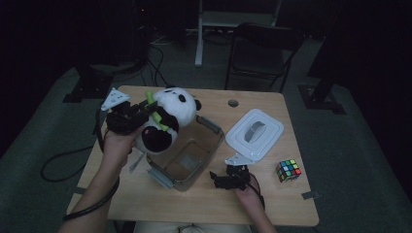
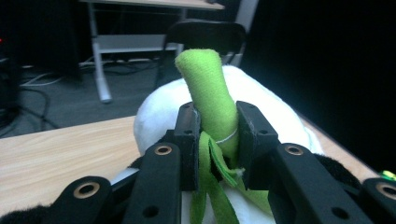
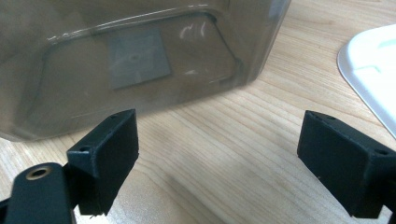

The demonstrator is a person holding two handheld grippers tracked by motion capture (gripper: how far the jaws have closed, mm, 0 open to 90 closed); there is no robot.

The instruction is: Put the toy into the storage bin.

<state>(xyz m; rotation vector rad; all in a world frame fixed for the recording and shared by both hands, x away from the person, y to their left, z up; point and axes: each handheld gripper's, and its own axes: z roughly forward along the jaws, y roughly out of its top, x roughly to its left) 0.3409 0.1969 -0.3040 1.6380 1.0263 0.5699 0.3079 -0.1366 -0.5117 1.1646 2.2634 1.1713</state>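
Nearest to the person, the right gripper (image 1: 219, 178) rests low on the wooden table (image 1: 272, 204), its jaws spread wide and holding nothing, just beside the near wall of the clear plastic storage box with grey clips (image 1: 158, 174).

Further in, the left gripper (image 1: 145, 110) pinches only the thin green felt bamboo stalk (image 2: 211, 95) of the black-and-white plush panda (image 1: 167, 119), which hangs above the box's far-left rim.

The stalk is soft and may slip or tear under the toy's weight. The panda looks, in this dim view, nearly as large as the opening, so it could catch on the rim and tip the box.

Beyond lie the white lid (image 1: 254, 133) and the colourful puzzle cube (image 1: 288, 170).
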